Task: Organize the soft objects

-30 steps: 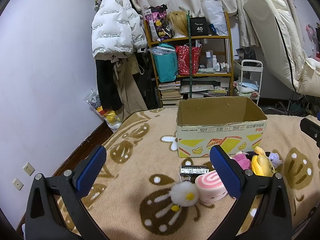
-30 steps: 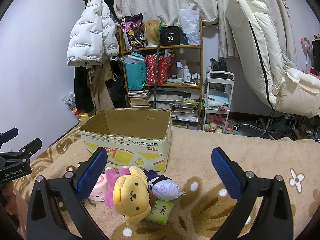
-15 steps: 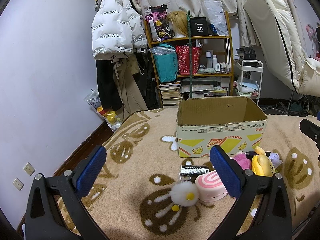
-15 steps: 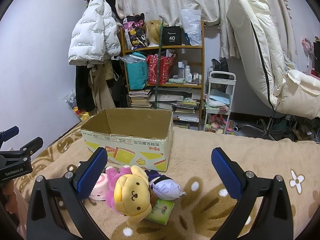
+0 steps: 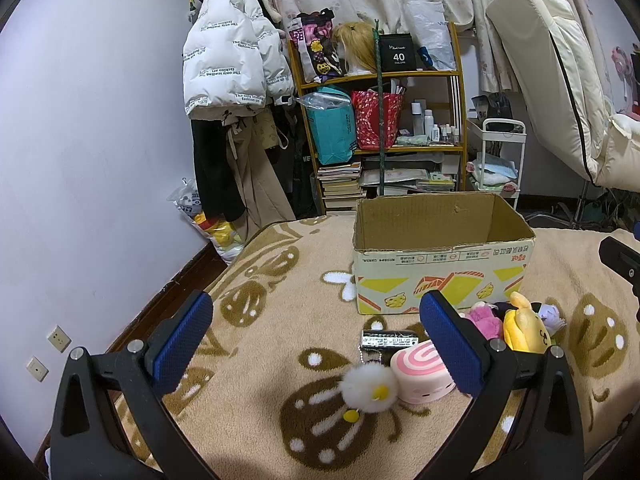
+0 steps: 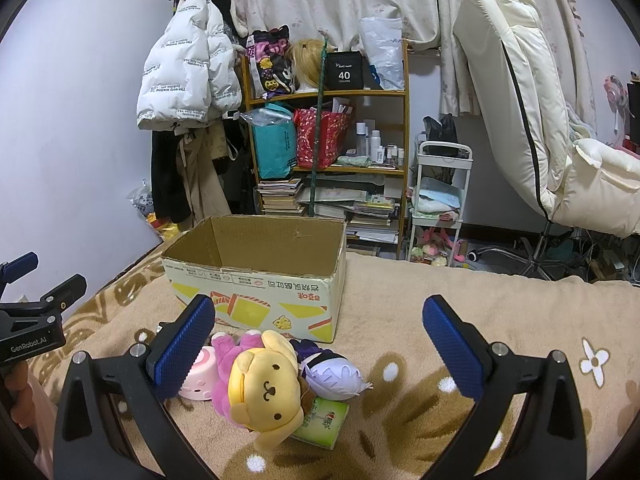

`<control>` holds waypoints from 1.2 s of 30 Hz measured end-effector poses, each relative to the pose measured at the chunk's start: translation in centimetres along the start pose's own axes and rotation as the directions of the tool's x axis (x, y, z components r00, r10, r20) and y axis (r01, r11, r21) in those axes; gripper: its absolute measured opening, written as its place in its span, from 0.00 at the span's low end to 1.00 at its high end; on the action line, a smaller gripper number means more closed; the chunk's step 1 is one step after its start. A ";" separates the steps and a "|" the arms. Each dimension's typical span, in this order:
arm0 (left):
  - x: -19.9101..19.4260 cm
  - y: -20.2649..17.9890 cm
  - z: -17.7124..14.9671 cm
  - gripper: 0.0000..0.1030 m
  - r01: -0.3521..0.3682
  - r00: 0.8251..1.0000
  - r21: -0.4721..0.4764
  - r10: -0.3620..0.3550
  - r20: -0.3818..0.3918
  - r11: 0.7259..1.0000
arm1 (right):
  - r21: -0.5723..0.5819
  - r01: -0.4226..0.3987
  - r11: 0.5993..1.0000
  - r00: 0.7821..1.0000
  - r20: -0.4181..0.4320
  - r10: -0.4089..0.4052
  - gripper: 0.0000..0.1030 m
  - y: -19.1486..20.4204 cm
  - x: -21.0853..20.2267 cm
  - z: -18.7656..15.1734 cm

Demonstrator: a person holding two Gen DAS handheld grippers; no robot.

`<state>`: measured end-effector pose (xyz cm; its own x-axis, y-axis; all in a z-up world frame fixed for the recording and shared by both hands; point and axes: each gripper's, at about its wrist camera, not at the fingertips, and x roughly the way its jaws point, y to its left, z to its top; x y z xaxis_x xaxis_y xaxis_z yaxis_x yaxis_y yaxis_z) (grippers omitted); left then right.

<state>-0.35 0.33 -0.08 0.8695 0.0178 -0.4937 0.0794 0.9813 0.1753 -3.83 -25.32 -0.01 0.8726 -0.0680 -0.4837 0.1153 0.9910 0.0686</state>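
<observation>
An open cardboard box (image 5: 442, 264) (image 6: 256, 284) stands on the patterned blanket. In front of it lie a yellow dog plush (image 6: 266, 388) (image 5: 520, 328), a pink plush (image 6: 224, 350) (image 5: 484, 318), a purple-white plush (image 6: 334, 372), a pink swirl cushion (image 5: 420, 372) (image 6: 198, 376) and a white fluffy pom-pom (image 5: 370, 390). My left gripper (image 5: 316, 344) is open and empty, above the blanket left of the toys. My right gripper (image 6: 318, 344) is open and empty, above the plush pile.
A green tissue pack (image 6: 322, 420) lies under the plushes. A small dark harmonica-like item (image 5: 390, 339) lies by the cushion. A cluttered shelf (image 6: 328, 152), hanging coats (image 5: 232, 80), a white cart (image 6: 438, 200) and a cream chair (image 6: 532, 128) stand behind the bed.
The right wrist view has shifted slightly. Nothing on the blanket has moved and both grippers remain open.
</observation>
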 end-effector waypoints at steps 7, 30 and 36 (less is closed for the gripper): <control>0.0 0.0 -0.1 0.99 0.001 1.000 0.003 -0.001 -0.003 1.000 | 0.002 -0.001 1.000 1.000 -0.003 0.001 1.00 -0.3 -0.1 0.0; 7.6 -0.4 -1.3 0.99 0.055 0.932 -0.024 -0.060 -0.357 0.998 | 0.015 -0.071 0.997 0.977 -0.202 0.072 1.00 2.2 5.5 -0.9; 9.7 -0.7 -2.0 0.99 0.072 0.888 -0.045 -0.085 -0.452 0.996 | 0.018 -0.099 0.995 0.962 -0.252 0.101 1.00 2.7 7.0 -1.3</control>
<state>7.06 0.16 -6.71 0.5451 0.0188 -0.8382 0.1199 0.9877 0.1002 1.97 -22.97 -4.39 0.7316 0.0636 -0.6788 0.0366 0.9905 0.1322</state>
